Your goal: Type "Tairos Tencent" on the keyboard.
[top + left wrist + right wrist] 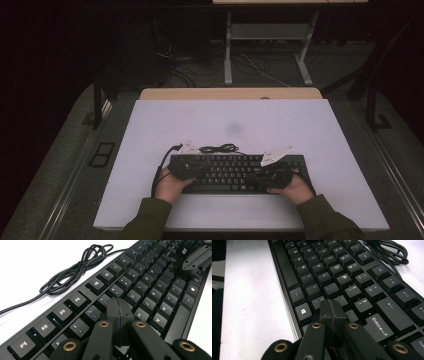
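A black keyboard (235,172) lies near the front of the white table (230,125); its keys also show close up as the keyboard (140,285) and the keyboard (342,272). My left gripper (181,169) rests over its left end, and in its own view my left gripper (118,302) has its jaws pressed together just above the middle keys, holding nothing. My right gripper (280,172) sits over the right end; my right gripper (332,304) is shut too, tip hovering by the keys left of Enter. The right gripper's tip (197,258) shows far off.
The keyboard's coiled black cable (220,148) lies on the table just behind it, seen too as the cable (75,270) and the cable (389,250). A wooden desk edge (230,93) runs behind the table. Table legs and floor cables stand beyond.
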The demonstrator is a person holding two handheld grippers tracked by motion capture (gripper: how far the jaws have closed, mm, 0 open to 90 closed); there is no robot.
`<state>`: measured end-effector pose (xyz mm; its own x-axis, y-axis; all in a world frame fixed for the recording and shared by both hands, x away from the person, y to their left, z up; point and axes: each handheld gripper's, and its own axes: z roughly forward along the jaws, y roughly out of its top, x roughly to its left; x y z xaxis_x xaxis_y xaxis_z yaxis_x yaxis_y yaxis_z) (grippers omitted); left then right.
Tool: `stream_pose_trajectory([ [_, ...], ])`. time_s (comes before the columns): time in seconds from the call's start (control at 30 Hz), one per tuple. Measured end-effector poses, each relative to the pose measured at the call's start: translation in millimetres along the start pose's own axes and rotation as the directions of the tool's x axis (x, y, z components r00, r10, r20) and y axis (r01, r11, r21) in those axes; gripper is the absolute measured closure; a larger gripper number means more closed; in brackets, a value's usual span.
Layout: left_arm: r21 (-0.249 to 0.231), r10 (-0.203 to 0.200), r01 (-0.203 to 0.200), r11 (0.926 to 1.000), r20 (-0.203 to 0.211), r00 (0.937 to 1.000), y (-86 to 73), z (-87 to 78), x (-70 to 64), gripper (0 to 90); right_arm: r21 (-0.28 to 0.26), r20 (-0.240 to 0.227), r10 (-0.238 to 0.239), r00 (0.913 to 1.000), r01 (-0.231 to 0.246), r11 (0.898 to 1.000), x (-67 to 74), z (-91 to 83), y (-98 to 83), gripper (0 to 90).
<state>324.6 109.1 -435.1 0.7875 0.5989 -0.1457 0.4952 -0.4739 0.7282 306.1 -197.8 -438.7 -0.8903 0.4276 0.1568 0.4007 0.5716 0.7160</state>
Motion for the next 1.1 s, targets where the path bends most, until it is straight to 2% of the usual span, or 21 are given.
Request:
stream_pose_trajectory([
  [0.57,-0.048,-0.011,0.012,0.9988,0.013,0.9999,0.6,-8.9,0.4,88.0,-0.001,0.001,0.002,1.0,-0.002,1.0,0.2,-0.1,-0.1,89.5],
  [0.8,-0.082,-0.006,0.007,0.9966,0.016,0.9999,-5.1,-19.7,2.2,70.1,-0.003,0.001,0.005,1.0,-0.005,1.0,0.1,-0.1,-0.4,89.5],
  [0.93,-0.099,0.01,-0.009,0.995,0.006,0.9999,-10.4,-27.2,4.7,54.4,-0.004,0.001,0.005,1.0,-0.005,1.0,0.2,-0.1,-0.5,89.5],
  [1.1,-0.122,0.013,-0.013,0.9925,-0.001,0.9999,-17.9,-36.9,9.2,41.2,-0.004,0.002,0.005,1.0,-0.005,1.0,0.2,-0.1,-0.5,89.5],
])
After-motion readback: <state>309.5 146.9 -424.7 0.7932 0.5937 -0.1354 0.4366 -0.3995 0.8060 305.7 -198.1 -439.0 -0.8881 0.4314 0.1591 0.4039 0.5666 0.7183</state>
